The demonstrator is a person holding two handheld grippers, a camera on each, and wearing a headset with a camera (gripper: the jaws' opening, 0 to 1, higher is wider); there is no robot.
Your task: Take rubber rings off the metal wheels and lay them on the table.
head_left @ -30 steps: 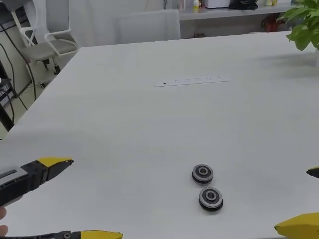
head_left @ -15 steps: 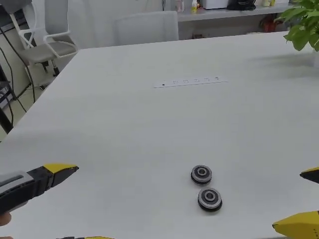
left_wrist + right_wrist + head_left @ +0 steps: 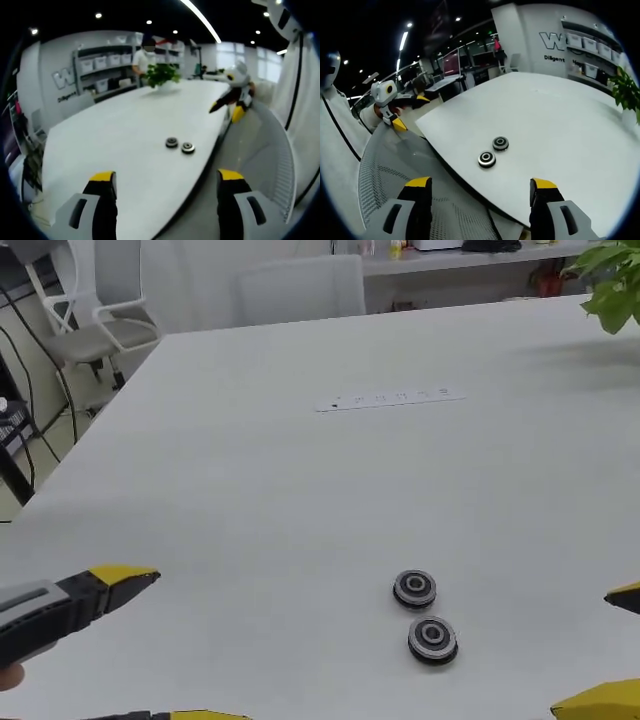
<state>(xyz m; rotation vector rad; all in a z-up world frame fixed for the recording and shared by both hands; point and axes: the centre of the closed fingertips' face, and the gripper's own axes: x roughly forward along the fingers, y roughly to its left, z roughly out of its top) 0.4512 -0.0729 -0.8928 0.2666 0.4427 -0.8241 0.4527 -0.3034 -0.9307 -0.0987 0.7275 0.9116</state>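
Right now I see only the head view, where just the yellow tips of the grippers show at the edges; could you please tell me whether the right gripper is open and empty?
Observer: Yes. In the right gripper view the yellow-tipped right gripper has its jaws wide apart with nothing between them.
Operator: Thank you. And the left one?
Observer: The yellow-tipped left gripper is also wide open and empty in its own view.
Operator: Is anyone near the table?
Observer: A person stands behind the green leafy plant at the far end of the white table.
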